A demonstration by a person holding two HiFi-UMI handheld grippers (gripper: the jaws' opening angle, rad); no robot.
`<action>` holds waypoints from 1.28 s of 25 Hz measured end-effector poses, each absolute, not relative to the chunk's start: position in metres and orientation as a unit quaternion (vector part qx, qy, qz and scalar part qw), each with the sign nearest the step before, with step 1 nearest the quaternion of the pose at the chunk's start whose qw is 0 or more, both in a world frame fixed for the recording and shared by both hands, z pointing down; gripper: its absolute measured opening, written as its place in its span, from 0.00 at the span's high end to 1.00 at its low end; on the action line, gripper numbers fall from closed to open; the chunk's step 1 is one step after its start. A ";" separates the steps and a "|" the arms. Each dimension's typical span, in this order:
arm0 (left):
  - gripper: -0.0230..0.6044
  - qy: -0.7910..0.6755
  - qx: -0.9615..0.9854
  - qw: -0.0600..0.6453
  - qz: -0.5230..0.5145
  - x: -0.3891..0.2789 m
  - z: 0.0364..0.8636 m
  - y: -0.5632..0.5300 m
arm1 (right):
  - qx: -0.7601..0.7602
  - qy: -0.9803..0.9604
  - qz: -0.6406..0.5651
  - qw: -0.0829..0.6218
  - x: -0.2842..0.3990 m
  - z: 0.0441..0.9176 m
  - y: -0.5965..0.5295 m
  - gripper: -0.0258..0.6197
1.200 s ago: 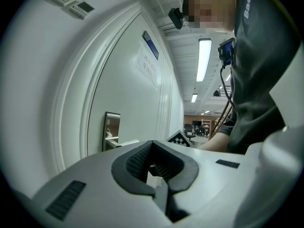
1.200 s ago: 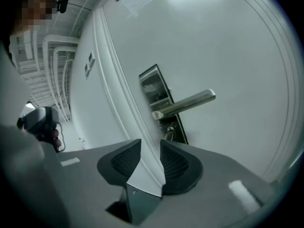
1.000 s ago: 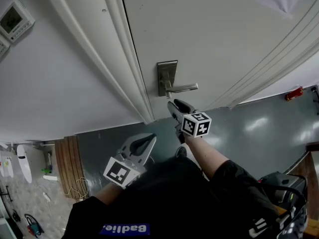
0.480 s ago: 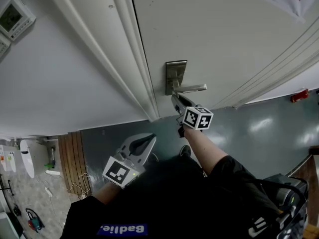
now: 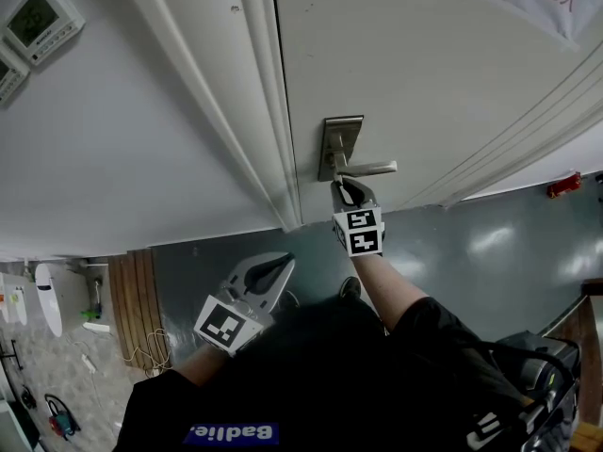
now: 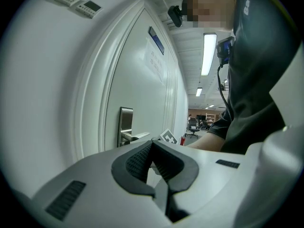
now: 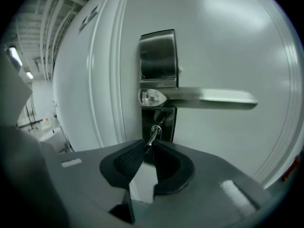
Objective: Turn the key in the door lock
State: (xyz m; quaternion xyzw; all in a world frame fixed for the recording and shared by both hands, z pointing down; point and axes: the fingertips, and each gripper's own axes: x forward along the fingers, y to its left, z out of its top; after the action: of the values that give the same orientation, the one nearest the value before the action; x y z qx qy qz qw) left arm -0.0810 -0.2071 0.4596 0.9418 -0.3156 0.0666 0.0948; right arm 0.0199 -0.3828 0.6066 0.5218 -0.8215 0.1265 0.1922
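DOOR LOCK, KEY IN HAND: My right tongs [image 7: 148,145] are clenched on the small silver metal key [image 7: 154,131]. The key stands in the keyhole at the foot of the brushed-steel lock plate [image 7: 158,56], just under the long steel lever handle [image 7: 209,98] on the white panelled door [image 5: 424,73].

Only the tips of the ribbed black pads [image 7: 127,161] pinch the key's outer end. Its shank runs up and slightly right from them into the lock.

The step in hand, as I judge it, is the turn itself. To do it well I should:
- roll my wrist about the key's own line, not swing the tongs sideways, since the thin shank could bend or bind;
- keep the pinch firm, because smooth metal held so near the tips may slip;
- stay below the lever, which sits close above the tongs.

I cannot tell from here which way the lock wants turning.

My left tongs [image 5: 285,262] are pressed together on nothing. They are held low at my left and well apart from the door, pointing towards the lock plate.
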 end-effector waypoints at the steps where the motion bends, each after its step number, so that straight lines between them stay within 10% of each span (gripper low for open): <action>1: 0.97 -0.315 0.942 0.095 0.066 -0.082 0.460 -0.206 | 0.523 -0.819 0.104 0.213 0.019 0.607 -0.383 0.87; 23: 0.97 -0.293 0.949 0.092 0.067 -0.091 0.461 -0.191 | 0.405 -0.590 -0.415 0.562 0.015 0.618 -0.378 0.91; 32: 0.97 -0.285 0.953 0.101 0.031 -0.094 0.454 -0.176 | 0.391 -0.623 -0.366 0.570 0.017 0.620 -0.365 0.88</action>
State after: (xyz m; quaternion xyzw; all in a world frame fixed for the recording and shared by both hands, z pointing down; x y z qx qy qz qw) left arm -0.0937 -0.1761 0.4539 0.9527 -0.2850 0.0314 0.1005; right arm 0.0168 -0.3651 0.6197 0.3914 -0.6234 -0.3659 0.5695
